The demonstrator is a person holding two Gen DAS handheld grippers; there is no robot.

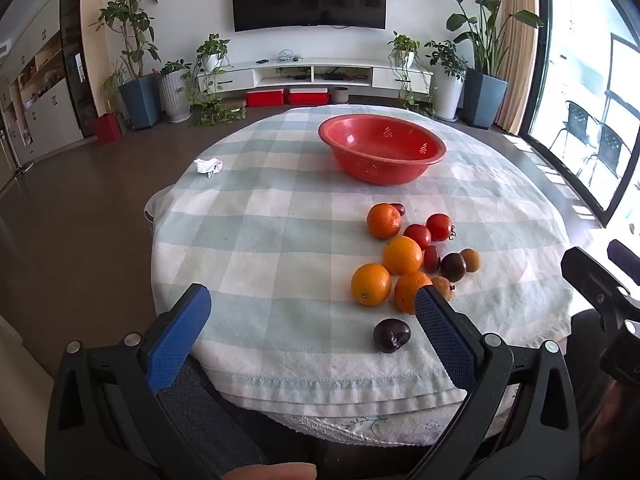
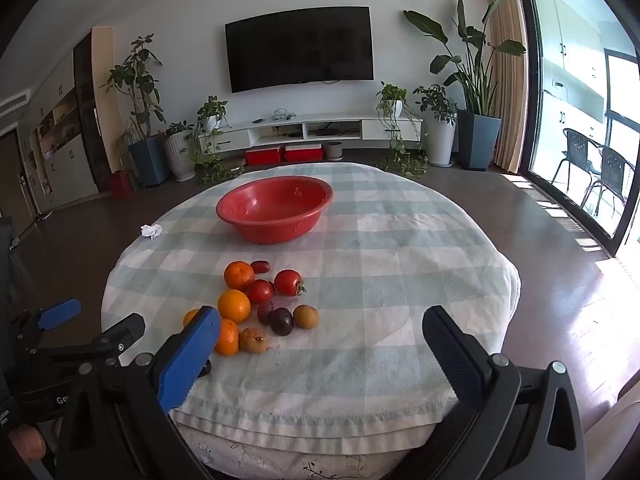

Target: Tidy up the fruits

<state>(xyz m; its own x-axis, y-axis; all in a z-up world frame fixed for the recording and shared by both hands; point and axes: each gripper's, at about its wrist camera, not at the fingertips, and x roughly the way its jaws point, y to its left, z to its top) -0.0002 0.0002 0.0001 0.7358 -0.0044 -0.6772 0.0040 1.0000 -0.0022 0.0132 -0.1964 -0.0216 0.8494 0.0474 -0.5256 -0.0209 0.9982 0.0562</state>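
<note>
Left tongs point(image 1: 312, 312) and right tongs point(image 2: 320, 336) agape, fruit pile point(image 2: 260, 308) near red bowl point(image 2: 276, 208)

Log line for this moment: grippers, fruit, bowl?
left gripper: open, holding nothing | right gripper: open, holding nothing | fruit pile: on checked cloth | red bowl: no fruit seen inside

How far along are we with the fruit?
Nothing done: the red bowl looks empty. Nothing in hand: left gripper and right gripper both hang open over the near edge. Left: the whole fruit pile on the checked cloth.
</note>
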